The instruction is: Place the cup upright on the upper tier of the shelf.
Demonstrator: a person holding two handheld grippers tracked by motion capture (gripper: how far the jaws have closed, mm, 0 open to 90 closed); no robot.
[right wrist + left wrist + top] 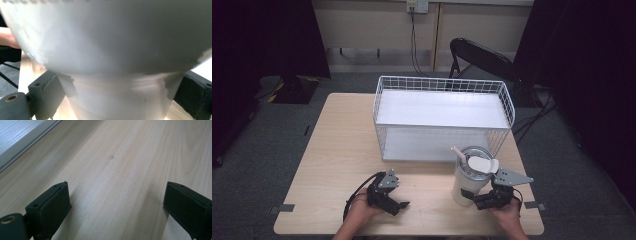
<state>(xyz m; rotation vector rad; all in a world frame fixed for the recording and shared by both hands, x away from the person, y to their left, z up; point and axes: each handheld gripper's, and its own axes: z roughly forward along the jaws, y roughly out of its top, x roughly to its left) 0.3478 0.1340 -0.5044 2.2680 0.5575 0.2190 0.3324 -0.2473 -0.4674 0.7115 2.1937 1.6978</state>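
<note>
Tumbler (470,176) is standing upright on the wooden table (337,150), near its front right corner, just in front of the white wire basket (442,117) that is sitting across the far middle of the tabletop. The cup is white, wider at the top than at the base, and is carrying a clear lid with a straw (458,153) poking up at its left side. The right gripper (484,200) is sitting low against the cup's base, held by the person's right hand (508,216); in the right gripper view its two black jaws are standing on either side of the narrow lower part of the tumbler (120,62), close against it or touching, so it is clasping the cup about the foot. The left gripper (398,204) is hovering low over bare wood at the front left of centre, well apart from the cup, with its jaws spread wide and nothing between them, as the left gripper view is showing.
</note>
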